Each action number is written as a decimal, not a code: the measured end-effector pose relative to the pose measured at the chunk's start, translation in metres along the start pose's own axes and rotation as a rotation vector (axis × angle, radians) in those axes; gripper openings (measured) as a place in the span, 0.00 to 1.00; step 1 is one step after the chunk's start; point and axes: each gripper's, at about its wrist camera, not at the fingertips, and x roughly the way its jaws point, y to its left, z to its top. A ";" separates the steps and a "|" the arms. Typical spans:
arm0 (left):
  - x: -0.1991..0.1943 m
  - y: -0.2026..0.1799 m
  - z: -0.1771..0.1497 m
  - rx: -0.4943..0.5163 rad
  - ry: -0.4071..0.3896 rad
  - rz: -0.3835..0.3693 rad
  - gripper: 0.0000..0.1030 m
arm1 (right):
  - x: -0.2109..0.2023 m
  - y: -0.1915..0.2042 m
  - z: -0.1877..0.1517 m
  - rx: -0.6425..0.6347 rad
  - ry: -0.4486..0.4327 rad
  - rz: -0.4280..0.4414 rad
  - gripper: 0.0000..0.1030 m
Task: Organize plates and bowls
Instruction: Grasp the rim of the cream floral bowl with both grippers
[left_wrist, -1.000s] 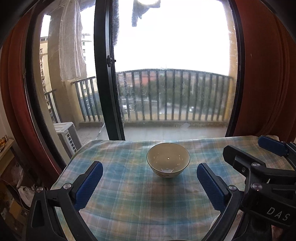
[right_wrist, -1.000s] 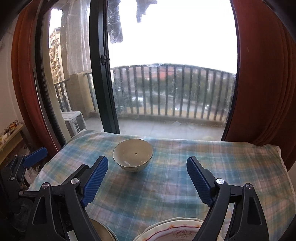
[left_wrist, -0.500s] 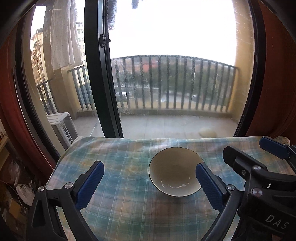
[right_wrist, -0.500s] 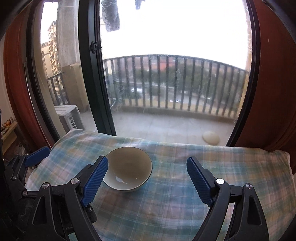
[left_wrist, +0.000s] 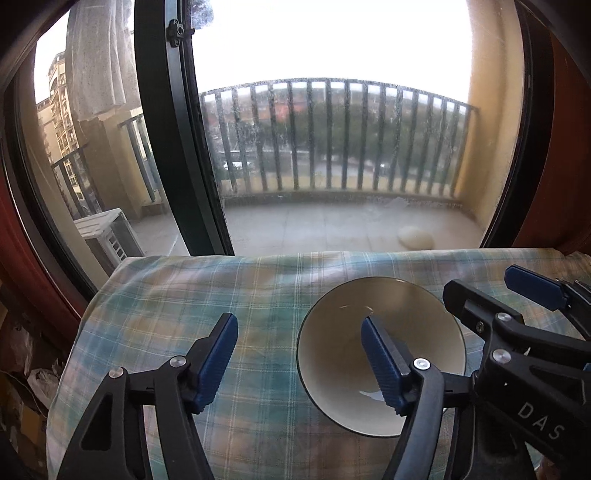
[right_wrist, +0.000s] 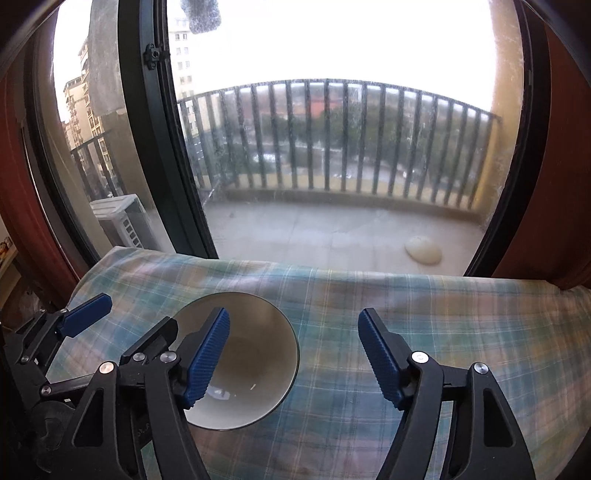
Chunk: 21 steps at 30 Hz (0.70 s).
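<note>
A cream bowl (left_wrist: 417, 321) with a dark rim stands upright on the plaid tablecloth (left_wrist: 258, 295). In the left wrist view my left gripper (left_wrist: 299, 325) straddles the bowl's left wall, with its right finger inside and its left finger out over the cloth. Its jaws are closing, and the pads stand clear of the wall. In the right wrist view the bowl (right_wrist: 258, 350) sits low on the left. My right gripper (right_wrist: 293, 315) straddles the bowl's right wall, with its left finger inside. Its jaws are closing too, without pressing on the wall.
The table's far edge (right_wrist: 332, 269) lies close to a large glass balcony door with a dark frame (left_wrist: 177, 147). Red-brown curtains (right_wrist: 554, 184) hang at both sides. The plaid cloth (right_wrist: 461, 332) stretches to the right of the bowl.
Both grippers came forward and down to the bowl, and their jaws have narrowed. One finger of each now sits inside it. The plates at the bottom of the right wrist view are gone from sight.
</note>
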 end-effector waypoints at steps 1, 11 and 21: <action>0.004 -0.001 -0.002 0.006 0.011 -0.007 0.64 | 0.004 0.001 -0.003 0.000 0.009 -0.001 0.69; 0.026 -0.011 -0.014 0.028 0.061 -0.058 0.41 | 0.029 0.004 -0.016 -0.006 0.095 0.015 0.43; 0.031 -0.010 -0.015 0.028 0.057 -0.050 0.33 | 0.040 0.004 -0.020 -0.012 0.133 0.008 0.17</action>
